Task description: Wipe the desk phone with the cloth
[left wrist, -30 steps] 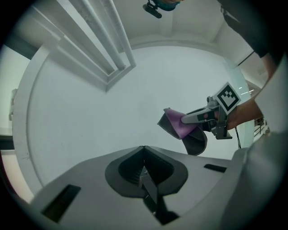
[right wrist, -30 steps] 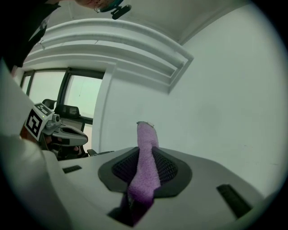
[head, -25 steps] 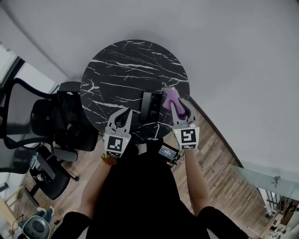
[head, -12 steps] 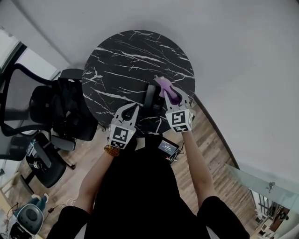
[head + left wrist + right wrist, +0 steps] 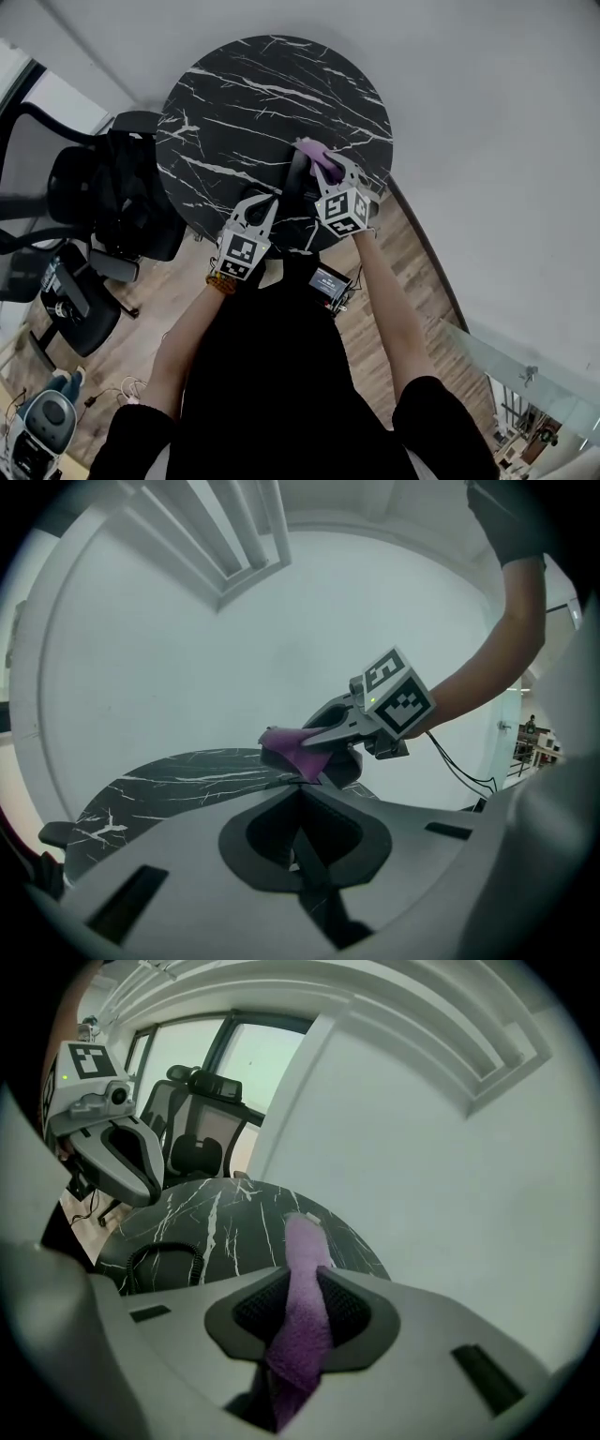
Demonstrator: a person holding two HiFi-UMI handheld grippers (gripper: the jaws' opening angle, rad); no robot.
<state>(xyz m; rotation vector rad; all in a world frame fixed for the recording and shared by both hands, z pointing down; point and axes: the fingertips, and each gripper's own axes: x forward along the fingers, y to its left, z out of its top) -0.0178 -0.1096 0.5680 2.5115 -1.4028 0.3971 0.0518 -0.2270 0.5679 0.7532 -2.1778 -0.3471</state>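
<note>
Head view: the desk phone (image 5: 298,187) lies at the near right of the round marble desk (image 5: 234,103). The right gripper (image 5: 325,167) has the purple cloth (image 5: 312,150) at the phone's far end. The left gripper (image 5: 262,202) hovers just left of the phone.

Left gripper view: jaws together, nothing between them.

Right gripper view: jaws clamped on the cloth, its free end projecting forward.

The cloth appears soft, limp and light, so grip the bunched part. The phone is rigid and may slide on the desk. Brace its body, not the handset.

A round black marble table (image 5: 253,103) with white veins stands close against a plain pale wall (image 5: 469,112). Wood planks cover the floor (image 5: 417,258). Black mesh office chairs (image 5: 98,192) crowd the table's left side. Behind them, tall windows (image 5: 253,1063) let in daylight. White stepped moulding (image 5: 225,536) runs overhead.
</note>
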